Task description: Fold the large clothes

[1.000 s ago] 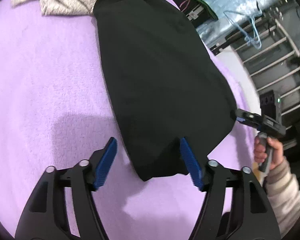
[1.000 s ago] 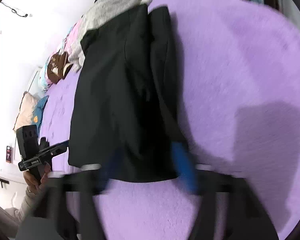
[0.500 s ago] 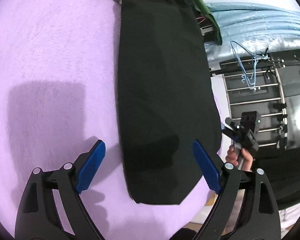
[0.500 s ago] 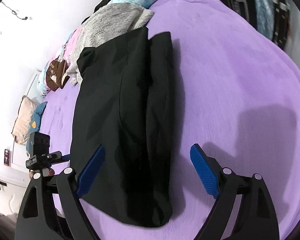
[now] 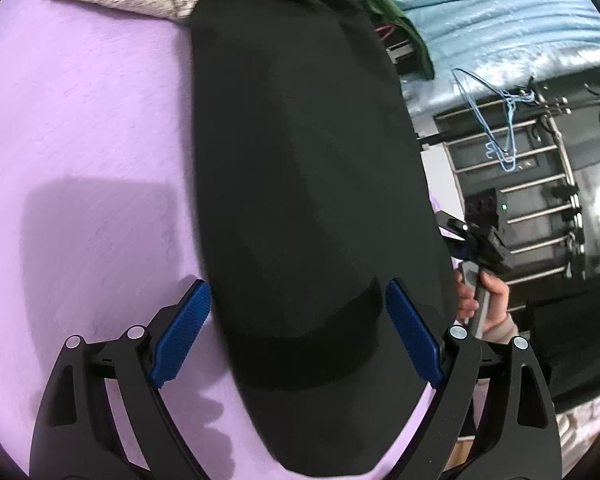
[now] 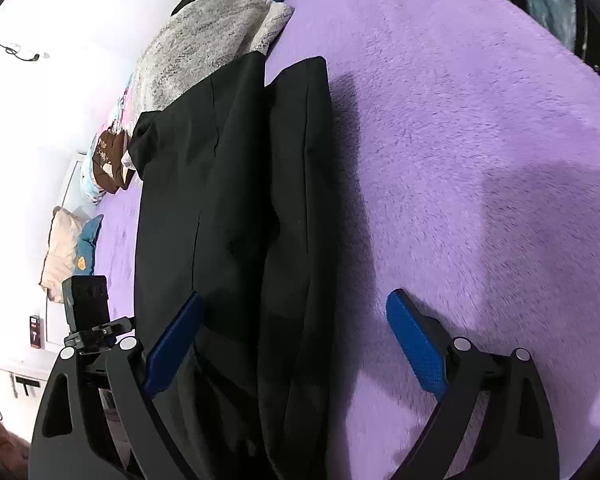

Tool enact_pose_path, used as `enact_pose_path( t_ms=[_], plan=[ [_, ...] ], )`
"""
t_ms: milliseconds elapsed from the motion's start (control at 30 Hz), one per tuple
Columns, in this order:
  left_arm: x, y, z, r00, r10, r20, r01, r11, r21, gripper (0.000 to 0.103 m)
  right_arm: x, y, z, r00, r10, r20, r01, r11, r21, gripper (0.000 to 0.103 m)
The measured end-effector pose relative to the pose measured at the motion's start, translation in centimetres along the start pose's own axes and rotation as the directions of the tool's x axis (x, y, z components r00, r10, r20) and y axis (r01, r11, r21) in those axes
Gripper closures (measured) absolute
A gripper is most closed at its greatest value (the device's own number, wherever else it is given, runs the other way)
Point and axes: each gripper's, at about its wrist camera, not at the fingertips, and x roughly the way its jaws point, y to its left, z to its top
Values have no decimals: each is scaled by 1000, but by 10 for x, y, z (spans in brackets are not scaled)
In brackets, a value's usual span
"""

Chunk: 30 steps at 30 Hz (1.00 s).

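Both pairs of blue-padded jaws stand wide and hold nothing as a long black fabric garment lies stretched on a purple fleece bedcover. The left gripper hangs over the garment's near end, its jaws having opened further within the last second, the cloth showing between the pads but not pinched. The right gripper has likewise just been opening; the black garment passes under its left pad while its right pad hovers over bare purple bedcover.

The garment appears already folded lengthwise into a narrow strip: the right wrist view shows 2 parallel panels lying side by side with a seam-like gap between them. Judged from this, the lengthwise fold is done and the crosswise folds, bringing one end over the other, are still to come.

The strip's long axis runs away from both cameras, its near end at the person's side of the bed and its far end touching or overlapping a grey mottled fuzzy garment. In the left wrist view the near end rounds off below the jaws. The person's right hand is seen at the bed's edge.
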Motion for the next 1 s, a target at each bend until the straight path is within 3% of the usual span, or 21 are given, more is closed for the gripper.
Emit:
enact_pose_path(
  t_ms=[200, 333, 700, 1000],
  plan=[
    [5, 17, -2, 998, -60, -12, 59, 998, -27, 18, 7, 7, 8, 999, 44, 11, -43, 998, -39, 8],
    [5, 19, -2, 998, -68, -9, 68, 998, -16, 18, 19, 11, 14, 1000, 20, -12, -21, 998, -60, 6],
    [13, 13, 1, 994, -110, -2, 110, 994, -15, 16, 20, 16, 8, 998, 60, -35, -64, 989, -131, 5],
    [21, 9, 4, 993, -117, 3, 117, 993, 9, 15, 42, 27, 9, 996, 45, -82, -58, 984, -166, 5]
  ],
)
